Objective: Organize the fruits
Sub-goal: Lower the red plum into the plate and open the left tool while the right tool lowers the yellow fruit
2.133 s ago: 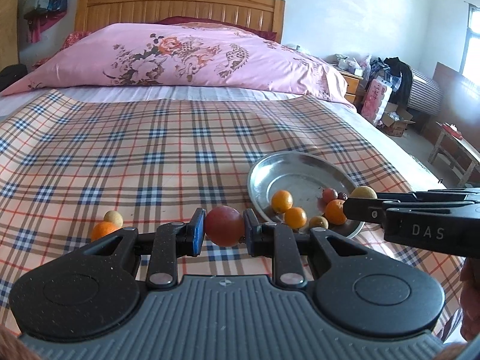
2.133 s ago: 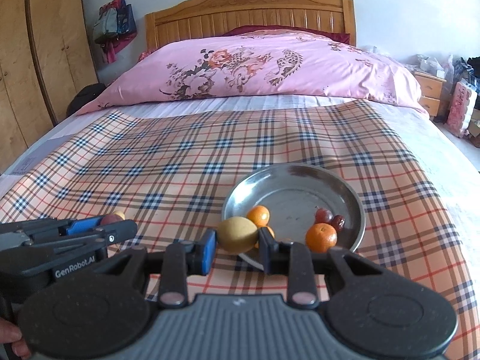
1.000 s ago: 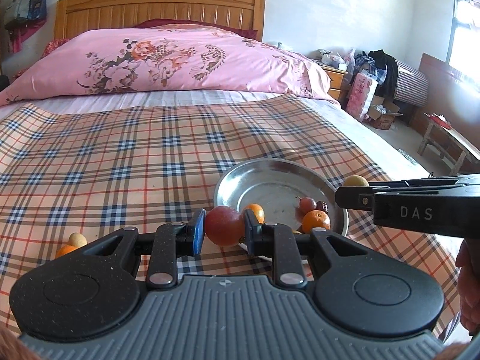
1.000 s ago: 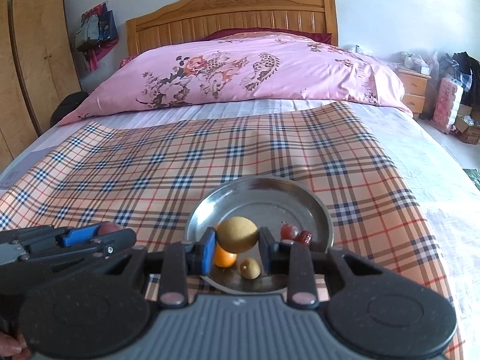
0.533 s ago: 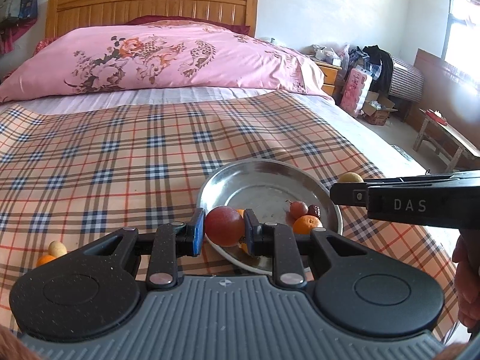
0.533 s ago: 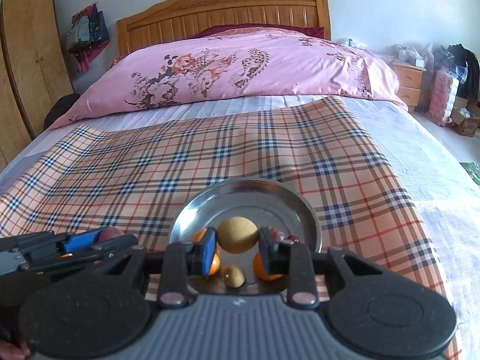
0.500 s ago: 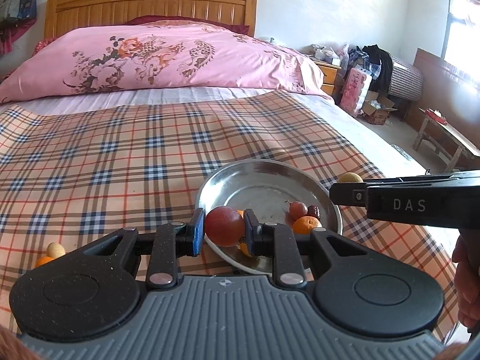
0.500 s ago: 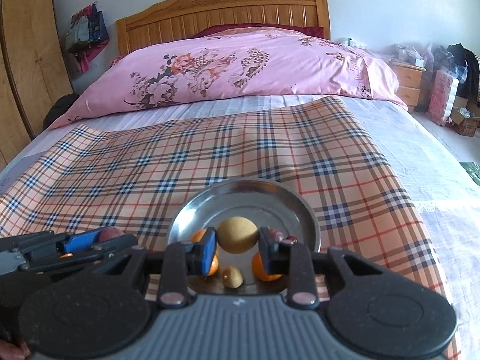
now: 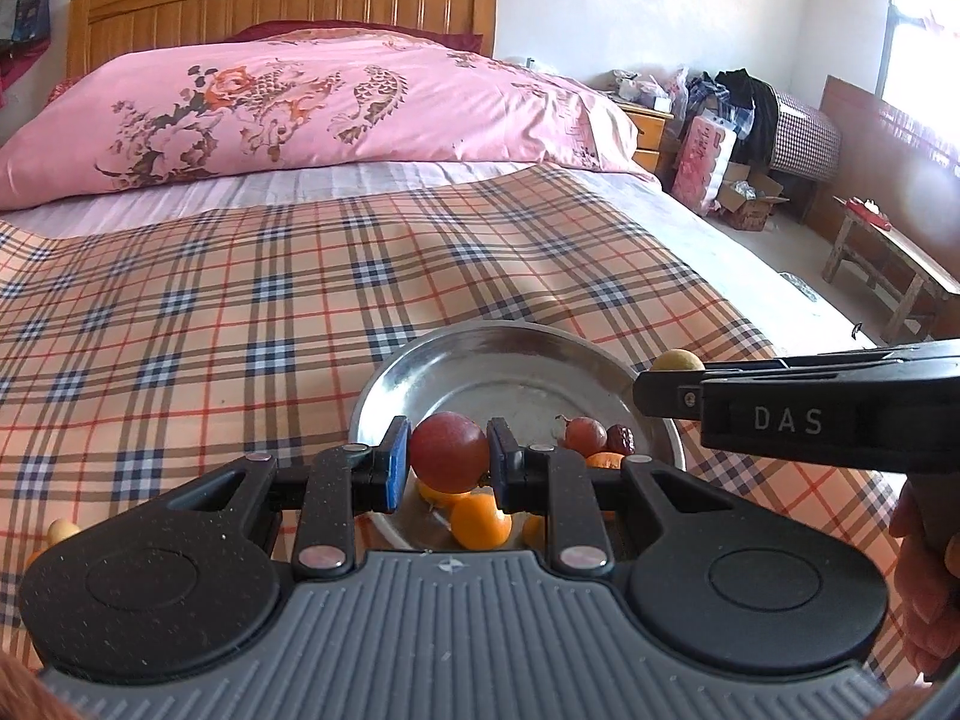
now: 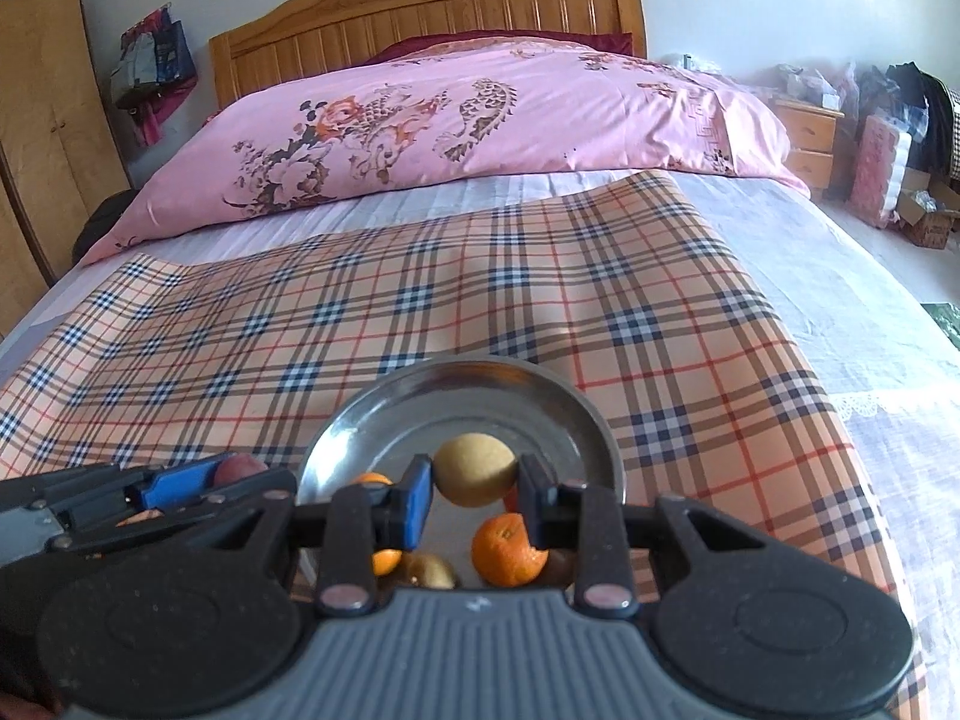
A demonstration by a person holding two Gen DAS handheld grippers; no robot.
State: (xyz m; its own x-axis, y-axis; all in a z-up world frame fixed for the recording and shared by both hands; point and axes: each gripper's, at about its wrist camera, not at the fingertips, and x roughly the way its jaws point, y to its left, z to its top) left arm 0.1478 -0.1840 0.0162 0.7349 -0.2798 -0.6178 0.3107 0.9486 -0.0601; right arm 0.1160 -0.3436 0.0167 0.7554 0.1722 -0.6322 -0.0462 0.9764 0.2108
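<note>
My left gripper is shut on a round red fruit and holds it over the near rim of a round metal plate. My right gripper is shut on a round yellow fruit above the same plate. In the plate lie oranges, a small red fruit, a dark red date and a small yellow-brown fruit. The right gripper shows in the left wrist view, the left gripper in the right wrist view.
The plate lies on a plaid cloth on a bed. A small pale fruit lies on the cloth at far left. A pink quilt and wooden headboard are behind. The bed edge, boxes and a bench are right.
Both grippers have moved forward over the plate with their fruits still held. The loose fruits on the cloth have slid toward the left edge of the left wrist view.
</note>
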